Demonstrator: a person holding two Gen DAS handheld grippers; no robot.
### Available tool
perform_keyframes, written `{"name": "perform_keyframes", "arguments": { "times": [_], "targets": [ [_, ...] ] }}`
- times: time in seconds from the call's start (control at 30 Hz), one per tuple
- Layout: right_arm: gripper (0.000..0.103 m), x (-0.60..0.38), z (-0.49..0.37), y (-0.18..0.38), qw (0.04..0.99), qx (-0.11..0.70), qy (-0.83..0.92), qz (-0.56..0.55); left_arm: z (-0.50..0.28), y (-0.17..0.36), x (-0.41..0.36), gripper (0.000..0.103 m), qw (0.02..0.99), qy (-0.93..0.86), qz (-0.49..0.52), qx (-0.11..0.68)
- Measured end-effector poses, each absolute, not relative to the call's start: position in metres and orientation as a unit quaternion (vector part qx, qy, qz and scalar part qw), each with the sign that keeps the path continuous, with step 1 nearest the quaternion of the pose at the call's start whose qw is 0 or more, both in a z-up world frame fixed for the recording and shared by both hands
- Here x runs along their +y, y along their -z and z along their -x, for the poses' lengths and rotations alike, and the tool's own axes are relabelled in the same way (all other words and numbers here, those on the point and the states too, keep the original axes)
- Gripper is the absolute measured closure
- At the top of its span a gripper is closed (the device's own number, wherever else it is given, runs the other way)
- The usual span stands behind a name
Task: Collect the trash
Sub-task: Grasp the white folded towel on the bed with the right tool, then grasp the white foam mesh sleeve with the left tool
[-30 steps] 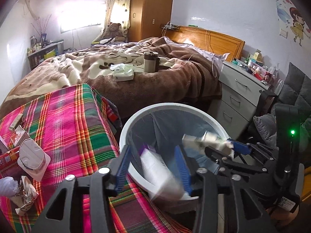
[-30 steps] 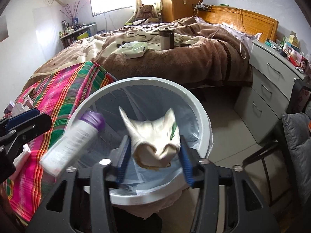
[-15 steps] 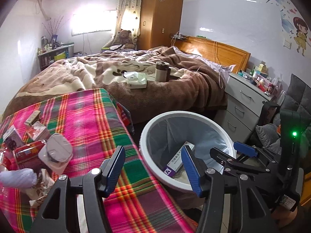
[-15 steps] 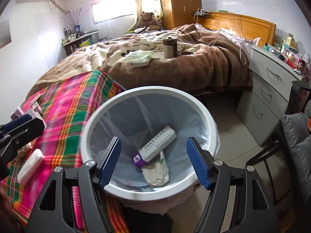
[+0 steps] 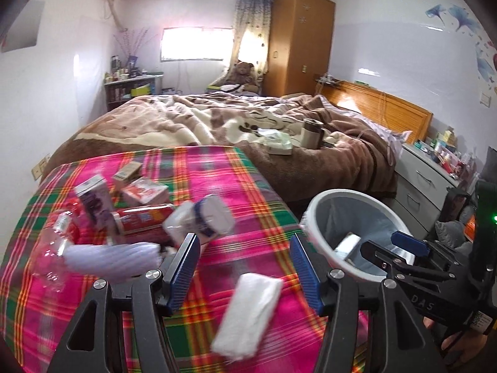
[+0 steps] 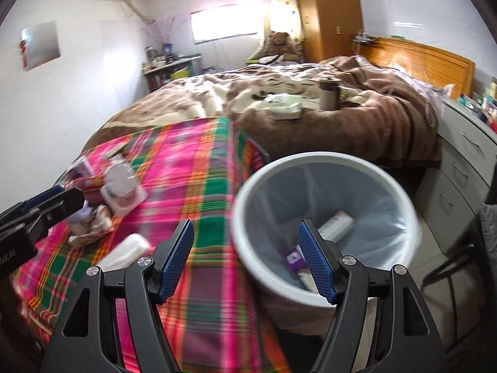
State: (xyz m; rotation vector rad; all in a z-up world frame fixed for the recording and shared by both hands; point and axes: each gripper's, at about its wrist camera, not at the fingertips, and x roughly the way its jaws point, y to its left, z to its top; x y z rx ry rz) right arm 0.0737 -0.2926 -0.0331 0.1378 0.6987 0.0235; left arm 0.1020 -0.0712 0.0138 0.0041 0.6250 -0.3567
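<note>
A white bin with a grey liner stands right of the plaid table; it also shows in the right wrist view, holding a white bottle and a purple-marked box. My left gripper is open and empty above the table, over a white wad. A pile of trash lies left: a white tub, a red can, small boxes, a clear bottle. My right gripper is open and empty at the bin's near left rim.
A bed with a brown blanket lies behind the table, with a tumbler and a tissue pack on it. Grey drawers stand right of the bin. A dark chair is at the far right.
Both grippers dropped their trash into the bin, opened, and swung left toward the table. The bottle and the crumpled wrapper now lie in the bin.
</note>
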Motion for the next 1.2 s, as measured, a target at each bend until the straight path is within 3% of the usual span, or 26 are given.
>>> {"name": "perform_keyframes", "arguments": {
  "times": [0.73,0.93,1.03,1.2],
  "targets": [
    [0.032,-0.192,-0.089,0.064,0.901,0.420,-0.096,-0.049,-0.147,0.012,0.033,0.043,0.930,0.122,-0.007,0.346],
    [0.033,-0.175,-0.090,0.070,0.897,0.430,-0.105,-0.024,-0.162,0.029,0.033,0.042,0.924,0.099,-0.069,0.363],
    [0.046,-0.171,-0.090,0.071,0.895,0.433,-0.107,-0.020,-0.162,0.031,0.036,0.039,0.922,0.112,-0.062,0.364],
    [0.060,-0.169,-0.087,0.068,0.897,0.429,-0.110,-0.013,-0.162,0.035,0.036,0.039,0.916,0.131,-0.069,0.373]
  ]
}}
